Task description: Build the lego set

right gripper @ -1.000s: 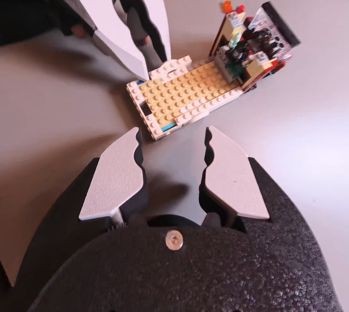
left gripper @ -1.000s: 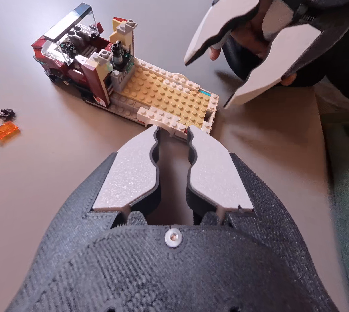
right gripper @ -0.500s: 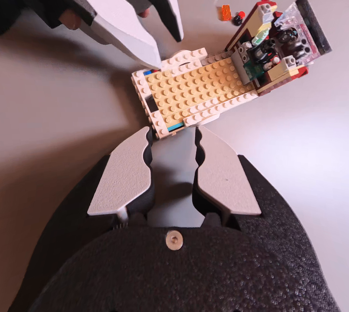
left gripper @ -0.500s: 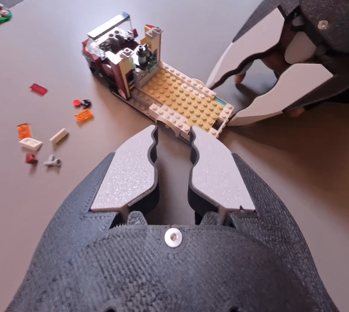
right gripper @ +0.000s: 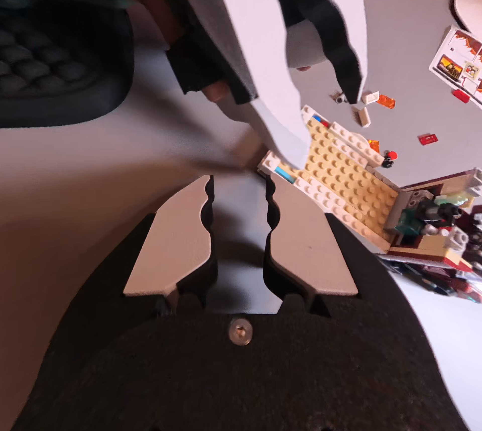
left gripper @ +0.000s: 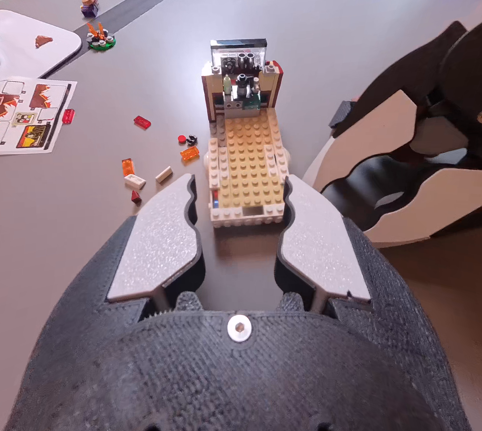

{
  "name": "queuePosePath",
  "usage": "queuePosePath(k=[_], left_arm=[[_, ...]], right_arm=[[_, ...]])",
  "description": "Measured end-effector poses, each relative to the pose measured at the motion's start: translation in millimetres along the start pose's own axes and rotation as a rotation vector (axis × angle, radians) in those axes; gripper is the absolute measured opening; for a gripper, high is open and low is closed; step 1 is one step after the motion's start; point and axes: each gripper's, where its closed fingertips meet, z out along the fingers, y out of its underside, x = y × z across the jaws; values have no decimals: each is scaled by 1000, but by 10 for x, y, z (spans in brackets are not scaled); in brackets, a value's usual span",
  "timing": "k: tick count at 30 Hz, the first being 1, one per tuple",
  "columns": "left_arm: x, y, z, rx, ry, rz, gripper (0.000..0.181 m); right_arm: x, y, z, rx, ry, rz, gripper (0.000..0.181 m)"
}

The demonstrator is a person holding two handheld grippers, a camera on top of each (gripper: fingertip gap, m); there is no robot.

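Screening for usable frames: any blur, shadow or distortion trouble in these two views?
Left wrist view: sharp, wide-angle bending at edges; lego truck clear, shadow under left gripper. Right wrist view: motion-blurred, soft truck cab, table lit unevenly; right gripper dark.

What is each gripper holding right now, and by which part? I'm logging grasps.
Nothing is held. The left gripper is open, its fingers either side of the lego truck's rear end, not clamped. The right gripper is open and empty.
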Motion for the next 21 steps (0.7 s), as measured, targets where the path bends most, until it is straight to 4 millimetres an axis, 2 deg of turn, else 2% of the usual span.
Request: queuePosePath(k=[2,4,6,9,11,17,19,21], left_arm=[[17,67,15,-28,23,-12,71],[27,158,52,-70,29,-3,74],[48,179,70,-77,42,5,70],[53,189,55,-83,63,14,65],[9,198,28,-88,66,29,65],[-136,229,-49,-70,130,59,65],[-170,151,-85,-23,136,50,65],[-213,-5,-143,58,135,23,64]], right_arm=[[17,-33,-10,42,-35,27,41],[-52,-39,-75,72,-110,48,40],[-104,-42,-184,106,-152,30,40],[0,-100,-384,188,-105,10,40],[179,-192,-529,265,-43,50,40],[880,-445,-917,442,186,129,39],[1166,-530,-1021,463,272,126,34],[1540,-629,-1099,472,360,128,30]])
